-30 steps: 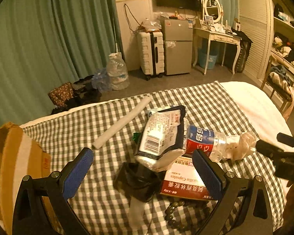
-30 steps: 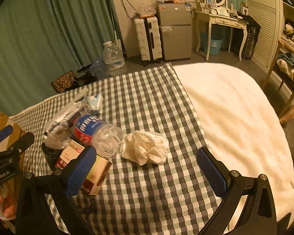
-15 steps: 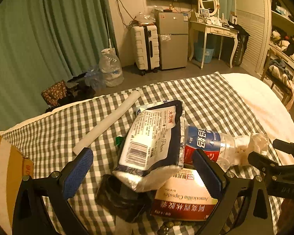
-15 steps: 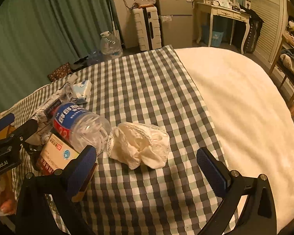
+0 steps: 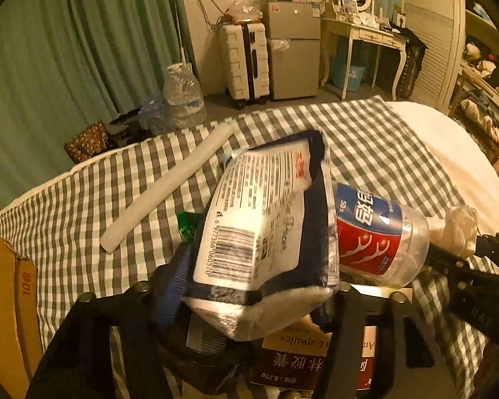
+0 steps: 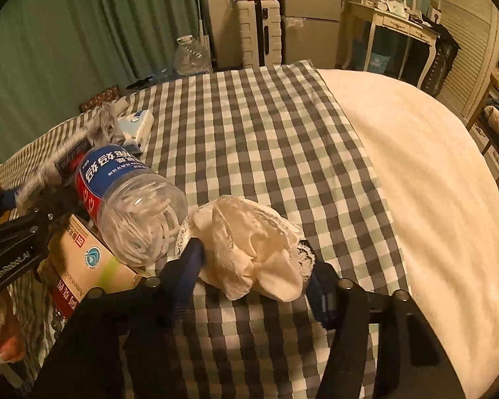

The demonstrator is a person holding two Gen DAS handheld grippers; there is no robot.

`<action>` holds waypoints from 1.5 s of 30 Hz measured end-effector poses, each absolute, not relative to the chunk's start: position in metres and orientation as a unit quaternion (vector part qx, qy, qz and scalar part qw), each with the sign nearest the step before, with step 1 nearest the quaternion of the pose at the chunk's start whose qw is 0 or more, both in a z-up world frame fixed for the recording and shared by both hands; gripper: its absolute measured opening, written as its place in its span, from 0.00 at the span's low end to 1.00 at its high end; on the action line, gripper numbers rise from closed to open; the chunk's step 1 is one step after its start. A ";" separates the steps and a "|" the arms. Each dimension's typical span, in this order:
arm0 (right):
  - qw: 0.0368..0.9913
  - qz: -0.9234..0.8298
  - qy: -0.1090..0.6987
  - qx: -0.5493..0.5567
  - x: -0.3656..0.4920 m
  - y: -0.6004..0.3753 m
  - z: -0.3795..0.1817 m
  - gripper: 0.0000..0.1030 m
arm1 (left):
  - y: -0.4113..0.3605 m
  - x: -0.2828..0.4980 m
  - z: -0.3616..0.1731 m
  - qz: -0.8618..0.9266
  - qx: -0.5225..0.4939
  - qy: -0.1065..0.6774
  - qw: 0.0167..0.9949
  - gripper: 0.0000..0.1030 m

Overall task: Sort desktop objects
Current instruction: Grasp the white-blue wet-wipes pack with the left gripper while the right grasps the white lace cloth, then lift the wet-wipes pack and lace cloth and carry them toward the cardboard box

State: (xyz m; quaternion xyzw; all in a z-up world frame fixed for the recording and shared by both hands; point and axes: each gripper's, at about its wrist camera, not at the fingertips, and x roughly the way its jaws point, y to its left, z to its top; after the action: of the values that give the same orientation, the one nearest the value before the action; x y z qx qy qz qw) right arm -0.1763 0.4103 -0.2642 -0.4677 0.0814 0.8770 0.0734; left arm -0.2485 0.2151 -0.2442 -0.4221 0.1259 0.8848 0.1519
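Closing left gripper point(image 5: 254, 294) fingers around foil packet point(image 5: 266, 219) | right gripper point(image 6: 249, 271) fingers closing around lace cloth point(image 6: 249, 242), both tilted down

Medicine box point(image 5: 292, 362) mostly hidden under wipes pack point(image 5: 266, 219); beads, perhaps, cut off.

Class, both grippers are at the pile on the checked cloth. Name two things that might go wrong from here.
1. The left gripper is closing on the packet, which lies against the bottle and over the box; lifting may roll or drag them.
2. The right gripper is closing on the soft lace cloth; it may catch only a fold and slip out.
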 end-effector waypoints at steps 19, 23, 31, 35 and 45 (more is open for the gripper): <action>0.062 0.890 0.103 -0.441 -0.161 0.407 -0.251 0.15 | 0.208 -0.221 -0.200 0.900 -0.383 0.132 0.161 0.38; 0.066 0.894 0.091 -0.434 -0.152 0.402 -0.243 0.15 | 0.199 -0.215 -0.188 0.904 -0.378 0.127 0.155 0.38; 0.076 0.898 0.087 -0.424 -0.132 0.399 -0.215 0.15 | 0.176 -0.201 -0.161 0.912 -0.367 0.111 0.143 0.38; 0.077 0.898 0.091 -0.422 -0.123 0.393 -0.206 0.15 | 0.164 -0.191 -0.143 0.918 -0.355 0.106 0.139 0.38; 0.065 0.915 0.095 -0.386 -0.099 0.380 -0.154 0.15 | 0.138 -0.156 -0.096 0.935 -0.319 0.086 0.131 0.38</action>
State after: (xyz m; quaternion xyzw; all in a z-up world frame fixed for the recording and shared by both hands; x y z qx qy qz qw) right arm -0.0990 0.3802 -0.1540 -0.3859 0.0948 0.9153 0.0650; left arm -0.1561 0.1377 -0.0961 -0.3190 0.0863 0.9347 0.1309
